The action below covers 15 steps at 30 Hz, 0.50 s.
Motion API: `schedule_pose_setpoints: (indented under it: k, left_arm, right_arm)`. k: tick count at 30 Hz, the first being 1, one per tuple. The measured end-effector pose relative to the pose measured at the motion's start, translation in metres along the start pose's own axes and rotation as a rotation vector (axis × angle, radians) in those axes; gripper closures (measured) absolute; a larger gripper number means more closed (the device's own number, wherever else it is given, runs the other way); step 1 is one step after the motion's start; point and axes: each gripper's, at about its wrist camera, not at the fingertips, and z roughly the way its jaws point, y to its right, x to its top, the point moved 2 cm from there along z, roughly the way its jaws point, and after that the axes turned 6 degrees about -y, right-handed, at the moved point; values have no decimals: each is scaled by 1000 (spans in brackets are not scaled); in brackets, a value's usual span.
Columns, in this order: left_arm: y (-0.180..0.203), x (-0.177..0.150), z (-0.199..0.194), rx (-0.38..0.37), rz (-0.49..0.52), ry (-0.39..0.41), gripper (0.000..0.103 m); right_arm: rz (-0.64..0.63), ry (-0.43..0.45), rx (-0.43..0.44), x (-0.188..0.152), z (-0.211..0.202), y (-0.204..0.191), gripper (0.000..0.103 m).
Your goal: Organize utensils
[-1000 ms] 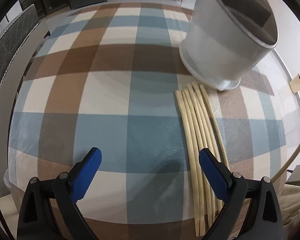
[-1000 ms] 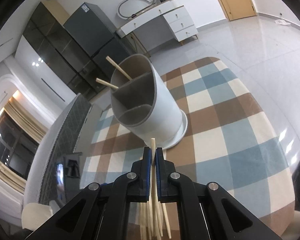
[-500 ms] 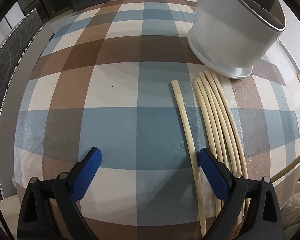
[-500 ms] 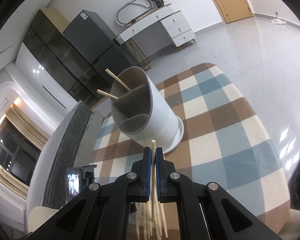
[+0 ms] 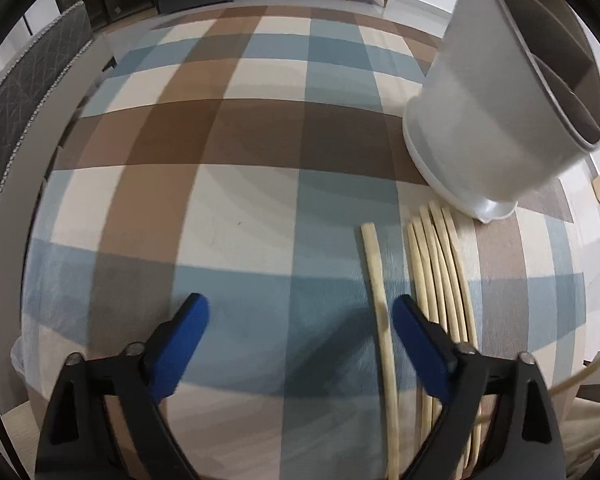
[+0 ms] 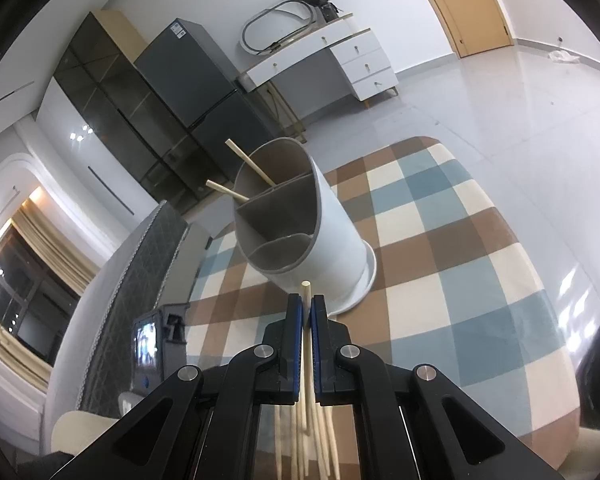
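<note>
Pale wooden chopsticks lie on a checked tablecloth (image 5: 240, 208). One single chopstick (image 5: 374, 272) lies apart, left of a bundle of several chopsticks (image 5: 440, 264). My left gripper (image 5: 300, 320) points down over the single one, which runs just inside the right blue pad; the jaws are closing and neither pad presses on it. A white divided utensil holder (image 5: 496, 128) stands beyond the bundle. In the right wrist view my right gripper (image 6: 306, 312) is shut on one chopstick (image 6: 306, 292), its tip pointing at the holder (image 6: 320, 232), where two chopsticks (image 6: 248, 164) stick out of the far compartment.
A grey quilted chair back (image 5: 16, 92) runs along the table's left edge. The table's rounded front edge lies under my left gripper. A dark fridge (image 6: 204, 88), a white desk with drawers (image 6: 340, 56) and a tiled floor are behind the table.
My left gripper slid right, bringing the single chopstick between its jaws, which narrowed a little. That chopstick now lies apart from the bundle. The right gripper kept still, holding its chopstick.
</note>
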Motion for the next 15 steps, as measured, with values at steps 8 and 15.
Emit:
schedule_pose_setpoints:
  k: [8,15]
  left_arm:
    - [24,18,3,45,71,6,43]
    - [41,24,1,-9,145,-8,100]
  right_arm:
    - [-4,-2,-17,5,10,-4,99]
    - [-18,-4,-30,13,18,-8,99]
